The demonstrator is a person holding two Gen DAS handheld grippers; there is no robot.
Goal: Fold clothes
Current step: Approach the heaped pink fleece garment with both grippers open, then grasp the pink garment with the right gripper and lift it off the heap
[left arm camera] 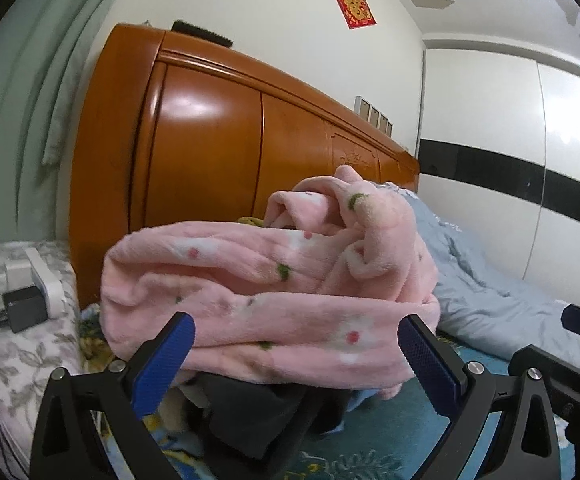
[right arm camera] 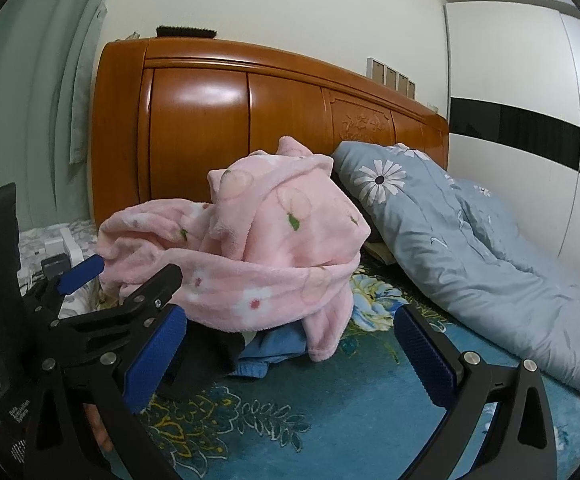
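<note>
Heaped at the head of a bed, a pink fleece garment (left arm camera: 274, 280) printed with small flowers and fruit sits crumpled on top of a dark garment (left arm camera: 250, 408) and a blue garment (right arm camera: 274, 348), none of them folded. In the left wrist view the pile fills the centre of the frame, with the left gripper (left arm camera: 296, 340) at 6 o'clock, its blue-padded jaws spread wide and holding nothing; the pink fleece lies just beyond the fingertips and shows between them. In the right wrist view the same pile sits toward 10 o'clock of centre, and the right gripper (right arm camera: 290, 336) at 6 o'clock also stands wide open and empty, its fingers framing the bare teal floral bedsheet (right arm camera: 330, 408) and the lower edge of the clothes. The left gripper appears again in that view at 8 o'clock, close against the pile.

Behind the clothes, at 12 o'clock, rises a glossy orange-brown wooden headboard (right arm camera: 250, 120). A blue-grey quilt (right arm camera: 470, 240) with white daisies lies rumpled at 3 o'clock, just beside the pile. At 9 o'clock in the left wrist view, a white charger block (left arm camera: 42, 280) and a black adapter (left arm camera: 24, 308) rest on a grey floral surface (left arm camera: 18, 360). A red paper decoration (left arm camera: 352, 2) hangs on the white wall above.
</note>
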